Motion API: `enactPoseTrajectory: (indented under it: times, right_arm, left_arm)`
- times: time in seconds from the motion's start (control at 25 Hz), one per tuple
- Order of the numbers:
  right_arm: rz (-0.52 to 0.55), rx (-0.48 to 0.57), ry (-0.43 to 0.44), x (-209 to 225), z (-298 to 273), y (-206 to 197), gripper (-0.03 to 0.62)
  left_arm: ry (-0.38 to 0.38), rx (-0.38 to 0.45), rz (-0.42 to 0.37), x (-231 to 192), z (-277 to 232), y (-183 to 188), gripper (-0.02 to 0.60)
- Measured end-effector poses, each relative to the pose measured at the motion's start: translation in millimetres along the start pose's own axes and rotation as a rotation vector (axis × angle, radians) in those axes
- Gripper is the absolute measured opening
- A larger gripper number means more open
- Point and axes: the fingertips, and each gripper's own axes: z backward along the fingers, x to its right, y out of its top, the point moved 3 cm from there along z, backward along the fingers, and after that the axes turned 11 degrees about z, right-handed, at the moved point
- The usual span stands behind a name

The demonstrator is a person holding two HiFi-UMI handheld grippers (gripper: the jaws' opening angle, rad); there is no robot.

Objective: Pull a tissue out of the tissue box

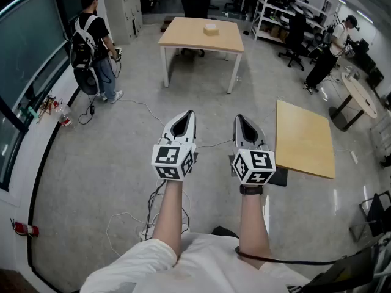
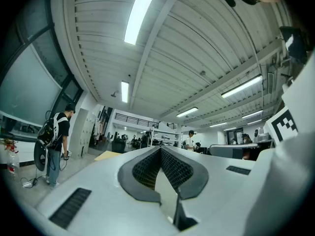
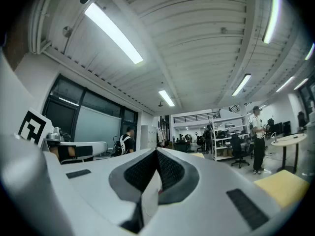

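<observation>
left gripper [image 1: 189,116] pressed together, empty | right gripper [image 1: 240,120] likewise | grey floor [image 1: 104,157] | far table [image 1: 183,34] bears box [image 1: 211,29]

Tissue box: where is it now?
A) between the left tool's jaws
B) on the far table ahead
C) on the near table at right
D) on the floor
B: the tissue box sits on the far table, beyond the left tool and right tool, both shut.
</observation>
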Motion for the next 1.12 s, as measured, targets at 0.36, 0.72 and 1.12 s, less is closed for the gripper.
enactPoseTrajectory:
  times: [0.36,0.72,1.12]
  right_arm:
    - [0.002,0.048,0.116,58,2,-13,0.0]
    - [-0.14,0.044,0.155,155,10,-52,0.0]
    - [-0.181,0.01,0.161,192,-23,-84,0.0]
  left_arm:
    - [-0.031,0.003,-0.052,72,-64,-31,0.0]
    - [0.059,-0.019,-0.046,129,-128,-82,0.0]
    - [0.139,-0.03,-0.116,126,-167,-99,0.0]
